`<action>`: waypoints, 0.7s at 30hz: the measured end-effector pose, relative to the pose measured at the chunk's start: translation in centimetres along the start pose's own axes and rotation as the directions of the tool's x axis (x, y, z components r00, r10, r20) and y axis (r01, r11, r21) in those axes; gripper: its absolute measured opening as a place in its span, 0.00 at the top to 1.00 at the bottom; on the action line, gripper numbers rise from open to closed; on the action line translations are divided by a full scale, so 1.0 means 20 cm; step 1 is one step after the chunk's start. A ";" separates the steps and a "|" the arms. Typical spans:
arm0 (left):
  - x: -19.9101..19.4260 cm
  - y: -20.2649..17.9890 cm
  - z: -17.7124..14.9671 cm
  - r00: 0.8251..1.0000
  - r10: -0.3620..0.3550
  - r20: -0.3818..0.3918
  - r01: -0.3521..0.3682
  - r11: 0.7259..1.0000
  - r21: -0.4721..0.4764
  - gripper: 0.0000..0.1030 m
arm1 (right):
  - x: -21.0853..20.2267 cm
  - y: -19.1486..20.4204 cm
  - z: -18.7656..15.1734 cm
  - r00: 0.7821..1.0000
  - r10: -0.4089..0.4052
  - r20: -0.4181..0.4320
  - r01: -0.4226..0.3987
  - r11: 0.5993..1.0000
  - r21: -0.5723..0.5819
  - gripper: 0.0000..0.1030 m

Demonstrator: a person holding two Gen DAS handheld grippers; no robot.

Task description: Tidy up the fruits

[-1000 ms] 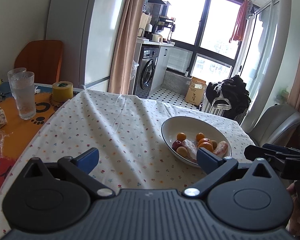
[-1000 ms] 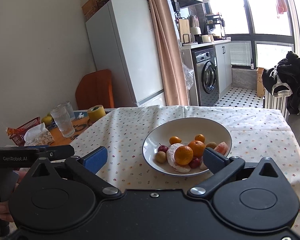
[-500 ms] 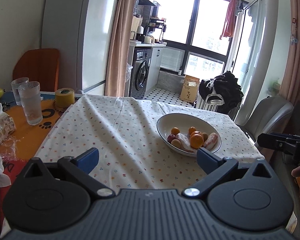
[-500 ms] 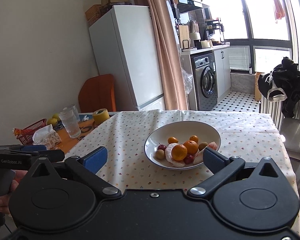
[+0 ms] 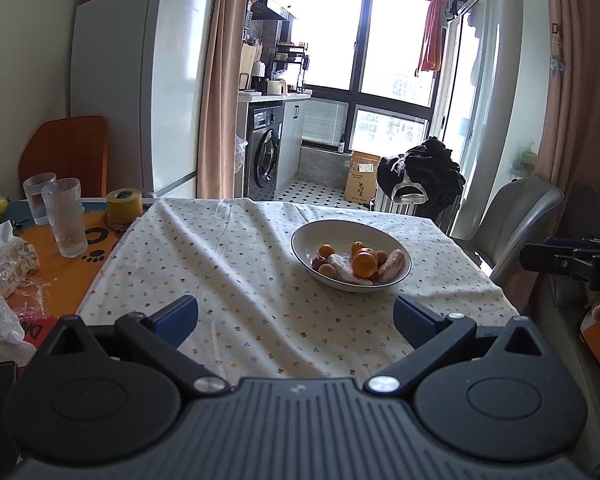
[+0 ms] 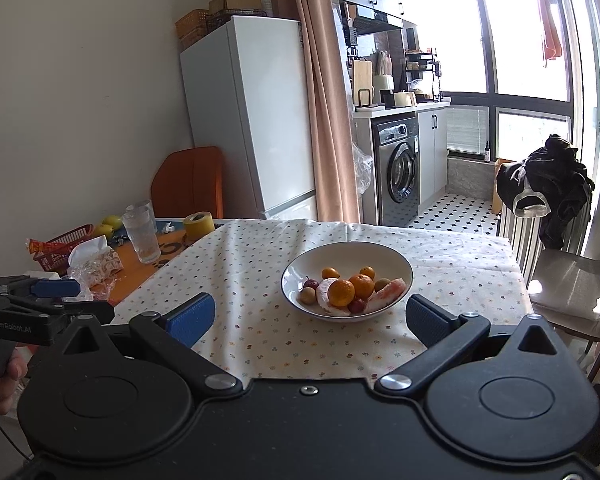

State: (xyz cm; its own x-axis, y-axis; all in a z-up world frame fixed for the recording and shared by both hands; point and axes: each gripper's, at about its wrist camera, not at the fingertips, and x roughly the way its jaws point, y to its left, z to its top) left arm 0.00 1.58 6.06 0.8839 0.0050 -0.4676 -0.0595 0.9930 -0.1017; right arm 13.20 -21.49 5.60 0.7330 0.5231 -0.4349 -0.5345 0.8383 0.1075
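Observation:
A white bowl stands on the flowered tablecloth. It holds several fruits: oranges, small red plums, pale round fruits and pink pomelo segments. My left gripper hangs open and empty above the table's near edge, well short of the bowl. My right gripper is open and empty too, held back from the bowl. Each gripper shows at the edge of the other's view.
On the orange mat at the left stand two glasses, a yellow tape roll, a tissue pack and a red basket beside yellow fruit. A grey chair stands at the right.
Both grippers have drawn back and up from the table, so the bowl looks smaller and farther off. Both stay open. The fruits in the bowl have not moved.

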 end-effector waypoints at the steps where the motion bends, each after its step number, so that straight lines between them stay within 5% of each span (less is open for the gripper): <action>1: -0.02 0.00 -0.01 1.000 0.006 0.003 -0.006 1.000 -0.001 0.00 | -0.01 0.01 -0.01 1.000 0.003 -0.006 -0.003 1.000 -0.006 0.00; 21: -0.13 0.00 -0.09 1.000 -0.025 -0.004 0.024 0.999 -0.034 0.00 | -0.16 0.10 -0.14 0.998 0.034 -0.051 -0.034 0.999 0.002 0.00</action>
State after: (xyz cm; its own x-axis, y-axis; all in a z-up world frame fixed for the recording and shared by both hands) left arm -3.13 1.39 5.77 0.8830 -0.0199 -0.4689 -0.0535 0.9883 -0.1426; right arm 8.52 -21.94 4.68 0.6919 0.5429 -0.4759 -0.5586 0.8202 0.1236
